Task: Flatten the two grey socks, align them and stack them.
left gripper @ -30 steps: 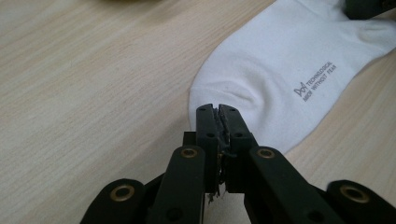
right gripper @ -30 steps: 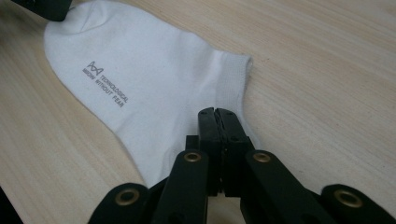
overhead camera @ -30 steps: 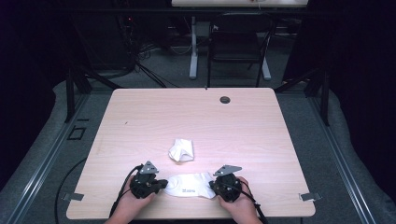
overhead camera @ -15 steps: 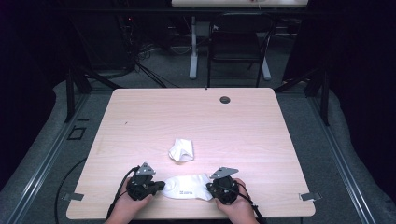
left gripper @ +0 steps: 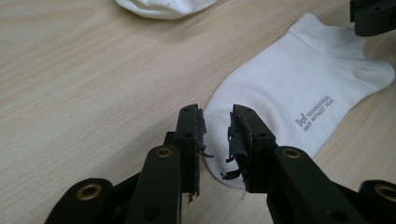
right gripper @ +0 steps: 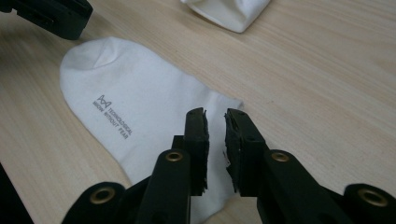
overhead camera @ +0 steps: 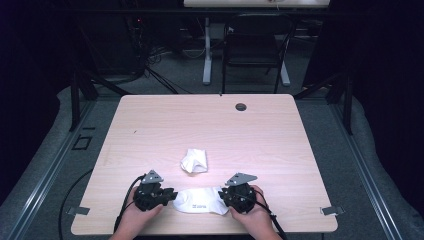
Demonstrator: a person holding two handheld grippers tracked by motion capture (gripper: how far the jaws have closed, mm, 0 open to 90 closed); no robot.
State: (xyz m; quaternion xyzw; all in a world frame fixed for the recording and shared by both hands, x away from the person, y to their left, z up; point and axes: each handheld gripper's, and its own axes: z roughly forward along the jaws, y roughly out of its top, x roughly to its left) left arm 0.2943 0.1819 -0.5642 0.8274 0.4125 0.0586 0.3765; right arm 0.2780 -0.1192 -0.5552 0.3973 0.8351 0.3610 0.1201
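Note:
A flat white ankle sock [overhead camera: 199,201] with small grey lettering lies near the table's front edge. Its toe end [left gripper: 261,102] lies under my left gripper [left gripper: 216,127], whose jaws are open by a narrow gap just above the fabric. My right gripper [right gripper: 215,130] hovers over the cuff end [right gripper: 154,116], also open by a narrow gap with nothing pinched. In the high view the left gripper [overhead camera: 171,194] and right gripper [overhead camera: 224,195] face each other across the sock. A second white sock [overhead camera: 194,160], crumpled, lies just beyond.
The light wooden table [overhead camera: 200,125] has a dark round grommet [overhead camera: 241,106] near its far edge. A chair [overhead camera: 252,50] and desk legs stand behind the table. Cables trail off the front edge from both grippers.
Both hands have shifted only slightly at the sock's ends. The flat sock and the crumpled sock lie where they were.

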